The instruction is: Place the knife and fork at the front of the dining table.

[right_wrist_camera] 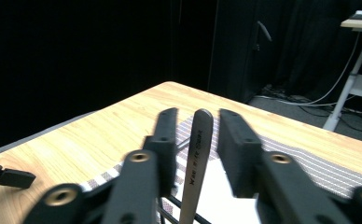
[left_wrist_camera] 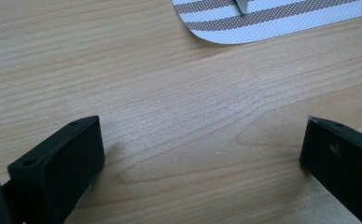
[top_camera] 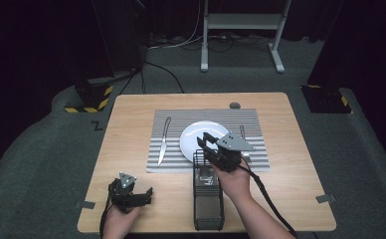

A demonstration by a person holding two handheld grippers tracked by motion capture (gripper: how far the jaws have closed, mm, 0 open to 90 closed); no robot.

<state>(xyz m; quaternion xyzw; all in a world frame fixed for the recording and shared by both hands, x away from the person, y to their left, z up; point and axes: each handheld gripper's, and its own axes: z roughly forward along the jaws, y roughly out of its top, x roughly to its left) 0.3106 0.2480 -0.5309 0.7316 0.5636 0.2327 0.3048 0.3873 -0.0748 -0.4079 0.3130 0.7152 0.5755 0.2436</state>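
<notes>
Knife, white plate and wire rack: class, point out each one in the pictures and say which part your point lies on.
knife (top_camera: pixel 163 141), high view, middle of the blade, on the striped mat.
white plate (top_camera: pixel 191 142), high view, bare left part of its surface.
wire rack (top_camera: pixel 208 209), high view, dark lower body near the table's edge.

Table (left_wrist_camera: pixel 123 70): light wood, smooth matt grain. Placemat (left_wrist_camera: pixel 281 18) ahead of the left gripper (left_wrist_camera: pixel 202 154): woven striped cloth. Utensil handle (right_wrist_camera: pixel 195 158) between the right gripper (right_wrist_camera: pixel 198 140) jaws: brushed metal.

Table (top_camera: pixel 131 149) lit from above, surroundings dark; near tool (right_wrist_camera: pixel 195 154) blurred.
</notes>
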